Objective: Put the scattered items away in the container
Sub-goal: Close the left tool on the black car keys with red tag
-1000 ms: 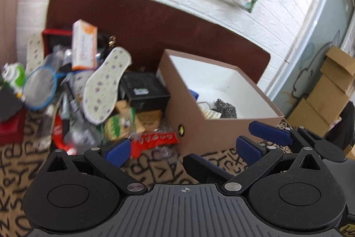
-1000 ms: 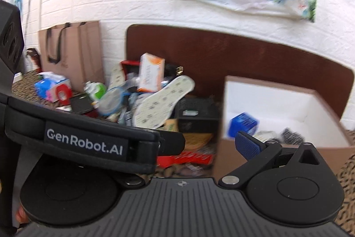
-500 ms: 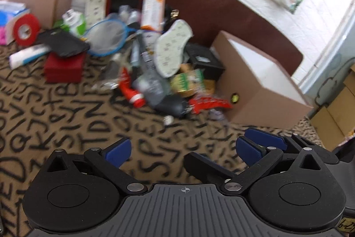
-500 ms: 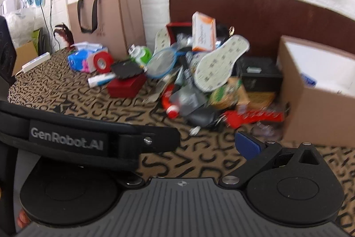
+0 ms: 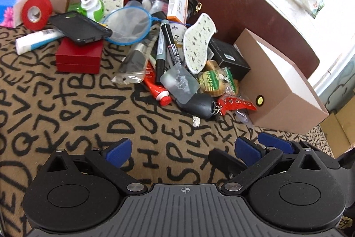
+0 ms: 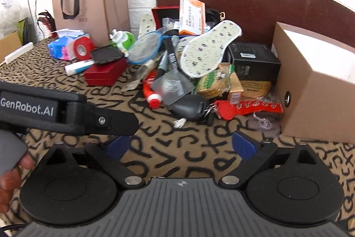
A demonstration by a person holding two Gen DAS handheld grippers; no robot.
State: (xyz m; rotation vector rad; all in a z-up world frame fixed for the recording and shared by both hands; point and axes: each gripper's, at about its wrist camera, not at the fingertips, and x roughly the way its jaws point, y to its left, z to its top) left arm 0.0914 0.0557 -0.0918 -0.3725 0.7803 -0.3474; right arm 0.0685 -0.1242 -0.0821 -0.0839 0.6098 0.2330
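Left wrist view: the left tool (image 5: 182, 151) is seen with its jaws spread wide, nothing between them, above the letter-patterned cloth (image 5: 66, 108) of the bench. Right wrist view: the right tool (image 6: 180, 144) is seen with its jaws wide and closing, nothing between them. Scattered items are heaped mid-bench: floral insole (image 5: 199, 43), two markers (image 5: 165, 48), red tube (image 5: 155, 88), dark grey pouch (image 5: 197, 104), biscuit packet (image 5: 214, 81), blue-rimmed net (image 5: 128, 26), black phone (image 5: 79, 27) on a red box (image 5: 78, 58), red tape roll (image 5: 35, 12). The brown container (image 5: 286, 90) is placed just right of the heap, against it.
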